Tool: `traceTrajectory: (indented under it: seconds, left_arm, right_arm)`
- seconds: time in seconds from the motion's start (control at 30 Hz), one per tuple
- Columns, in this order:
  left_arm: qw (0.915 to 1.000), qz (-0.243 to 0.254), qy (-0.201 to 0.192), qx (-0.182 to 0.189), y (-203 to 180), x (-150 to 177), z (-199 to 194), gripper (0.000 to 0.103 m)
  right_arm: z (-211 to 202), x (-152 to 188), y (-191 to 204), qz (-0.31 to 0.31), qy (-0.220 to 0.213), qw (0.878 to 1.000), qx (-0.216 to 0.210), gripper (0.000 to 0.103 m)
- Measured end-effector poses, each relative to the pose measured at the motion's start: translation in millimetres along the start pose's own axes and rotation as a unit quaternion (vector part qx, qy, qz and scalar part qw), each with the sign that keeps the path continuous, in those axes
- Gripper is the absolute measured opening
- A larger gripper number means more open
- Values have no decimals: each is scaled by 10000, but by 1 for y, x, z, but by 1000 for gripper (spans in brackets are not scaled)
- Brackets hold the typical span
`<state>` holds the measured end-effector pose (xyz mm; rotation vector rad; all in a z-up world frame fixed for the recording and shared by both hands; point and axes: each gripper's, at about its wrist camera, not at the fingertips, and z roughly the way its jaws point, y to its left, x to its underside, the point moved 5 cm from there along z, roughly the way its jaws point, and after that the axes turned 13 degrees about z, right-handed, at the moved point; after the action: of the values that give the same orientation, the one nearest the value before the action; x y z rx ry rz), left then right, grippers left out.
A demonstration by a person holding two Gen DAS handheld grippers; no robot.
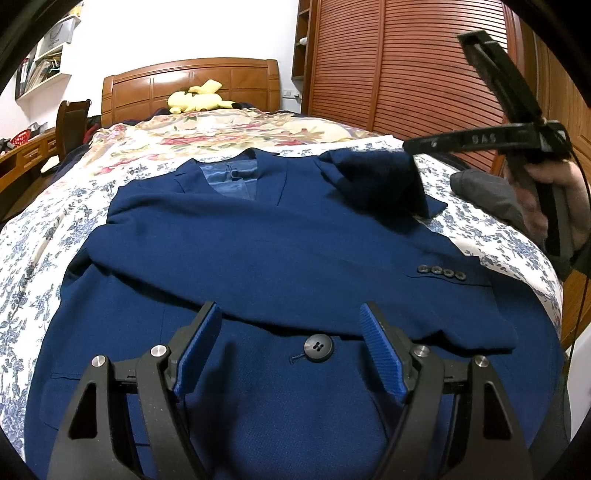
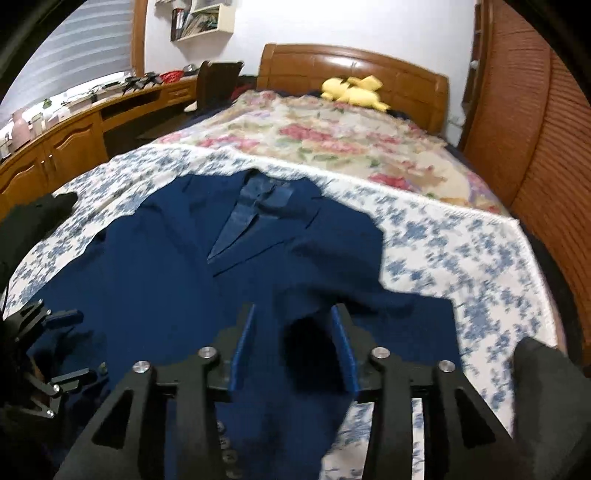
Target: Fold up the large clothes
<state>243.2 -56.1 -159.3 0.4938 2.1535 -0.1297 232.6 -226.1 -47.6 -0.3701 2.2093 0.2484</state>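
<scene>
Across the near end of the bed, on the blue-flowered sheet, lies a navy suit jacket, front up, collar toward the wooden headboard. Has one sleeve folded level across the chest, its four cuff buttons ending near the jacket's right-hand edge in the left wrist view. Shows a bunched fold of navy cloth just right of the collar. Hovering over the single front button: the left gripper, blue pads spread wide, gripping nothing, apart from the cloth. Held in a hand above the jacket's right side: the right gripper, pads parted about halfway, dark jacket cloth seen in the gap below them, neither pad pressing on it. Beside that hand, on the sheet, a crumpled grey cloth. Up by the headboard, on the pink-flowered cover, a yellow plush toy. On the wall, a white shelf box crammed with books and papers standing and leaning. On the long wooden desk, a red basket; contents too small to tell. Along the bed's right side, a slatted wardrobe.
</scene>
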Motion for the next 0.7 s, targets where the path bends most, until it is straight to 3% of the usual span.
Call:
traceTrajectory:
  seconds: [0.23, 0.7]
  left_arm:
    - [10000, 7, 3, 3, 0, 0, 0, 78]
    - [10000, 8, 4, 8, 1, 0, 0, 78]
  right_arm:
    - [-6, -5, -31, 358, -307, 9984, 317, 53]
    - [65, 8, -99, 1140, 317, 9858, 1188, 56]
